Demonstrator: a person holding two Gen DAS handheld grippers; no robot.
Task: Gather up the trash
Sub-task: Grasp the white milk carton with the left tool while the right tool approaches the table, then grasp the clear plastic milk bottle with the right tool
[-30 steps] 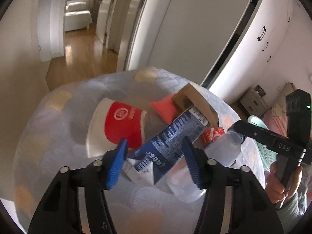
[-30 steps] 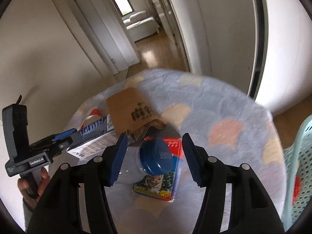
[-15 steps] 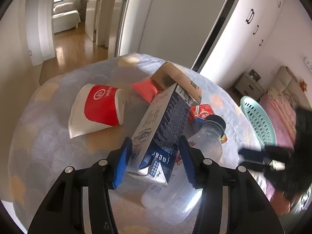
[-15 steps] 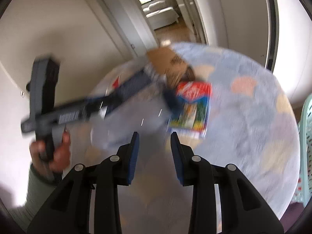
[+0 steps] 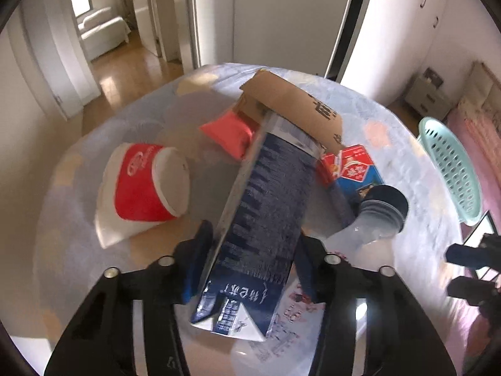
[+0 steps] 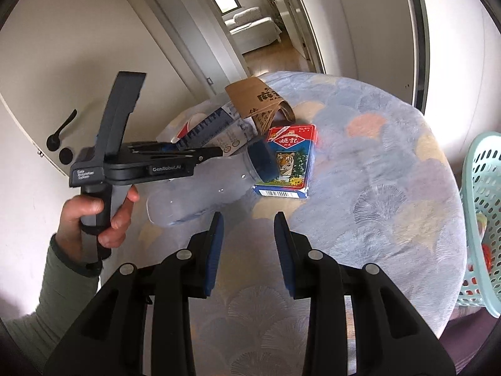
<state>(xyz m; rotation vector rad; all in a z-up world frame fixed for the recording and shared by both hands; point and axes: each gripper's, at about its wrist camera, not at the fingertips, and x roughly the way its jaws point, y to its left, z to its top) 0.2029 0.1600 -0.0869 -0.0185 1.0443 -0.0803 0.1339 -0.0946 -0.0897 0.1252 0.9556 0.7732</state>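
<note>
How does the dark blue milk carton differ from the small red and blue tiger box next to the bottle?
The milk carton is tall, dark blue with white print; the tiger box is squat, red on top with a tiger picture. The milk carton sits between the closing jaws of the left gripper, its far end under a brown paper sleeve; the tiger box lies flat and ungripped on the tablecloth. Both are cardboard packs near the plastic bottle.

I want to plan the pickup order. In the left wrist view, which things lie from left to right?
Red-and-white paper cup → dark blue milk carton → clear plastic bottle with dark cap → mint green plastic basket.
</note>
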